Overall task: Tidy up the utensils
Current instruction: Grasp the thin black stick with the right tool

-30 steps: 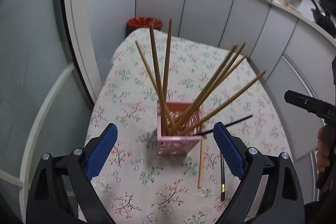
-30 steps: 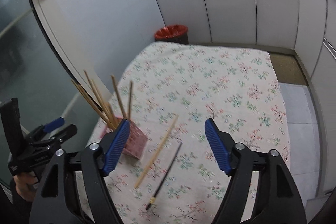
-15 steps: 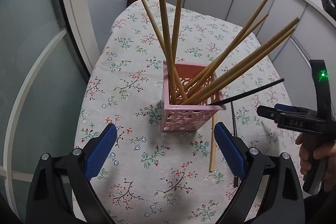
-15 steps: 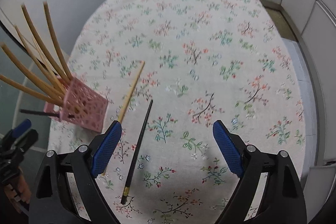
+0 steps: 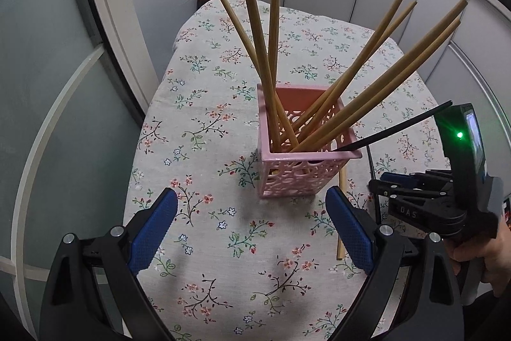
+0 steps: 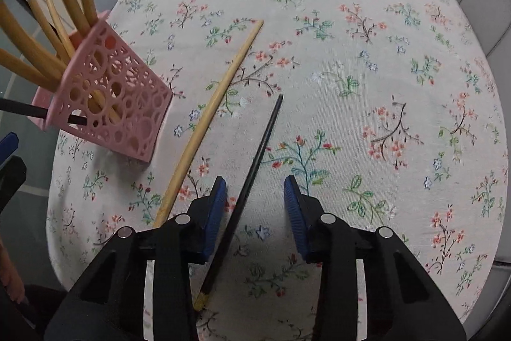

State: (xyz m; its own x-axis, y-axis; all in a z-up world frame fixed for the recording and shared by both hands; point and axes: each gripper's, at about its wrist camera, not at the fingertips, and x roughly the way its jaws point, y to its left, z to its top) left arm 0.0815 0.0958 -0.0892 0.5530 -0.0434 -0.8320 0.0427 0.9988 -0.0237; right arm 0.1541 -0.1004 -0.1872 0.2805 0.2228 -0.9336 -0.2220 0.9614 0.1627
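Step in hand: picking loose black chopstick point(image 6: 255, 162) off worktop point(image 6: 383, 59). Right gripper point(image 6: 255, 206) straddles it, jaws closing — pads not yet pressing. Left gripper point(image 5: 252, 229) jaws wide apart, empty, near pink holder point(image 5: 303, 162). Next: finish clamp, lift, drop into holder — bamboo chopstick point(image 6: 210, 114) waits alongside.

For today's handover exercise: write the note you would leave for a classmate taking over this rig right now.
Right claw: closing around the black chopstick lying on the cloth; pads not yet touching it.
Left claw: open, empty, hovering in front of the pink holder.
Done: seven wooden chopsticks and one black one stand in the holder.
Left: finish gripping the loose black chopstick and put it in; then the wooden chopstick lying beside it, nearer the holder.
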